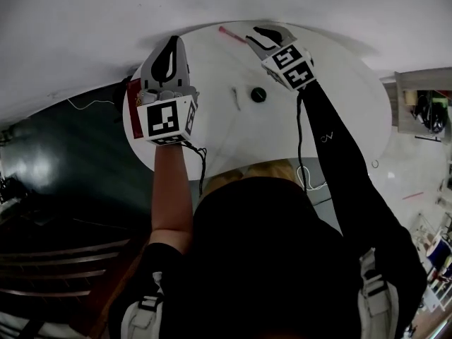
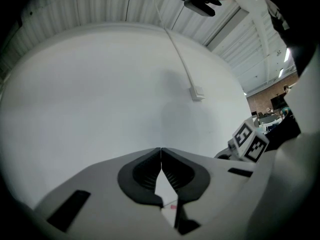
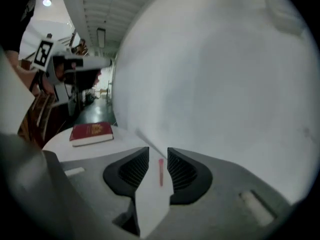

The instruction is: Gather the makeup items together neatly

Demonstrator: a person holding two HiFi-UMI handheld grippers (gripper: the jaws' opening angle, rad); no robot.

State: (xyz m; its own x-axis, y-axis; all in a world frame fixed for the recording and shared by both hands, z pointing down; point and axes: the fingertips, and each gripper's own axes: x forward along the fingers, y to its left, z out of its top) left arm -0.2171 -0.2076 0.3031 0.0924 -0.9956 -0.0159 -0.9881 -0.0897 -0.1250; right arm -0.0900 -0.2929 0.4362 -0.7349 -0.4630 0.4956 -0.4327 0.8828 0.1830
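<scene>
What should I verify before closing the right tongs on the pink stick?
1. The right tongs open: ok, jaws apart.
2. The thin pink stick lined up between them: ok.
3. Stick flat on the round white table: ok.
4. The left tongs empty: ok, jaws together.
5. The small black round container out of the way: ok.
6. Jaws low enough to grip: cannot tell.
</scene>
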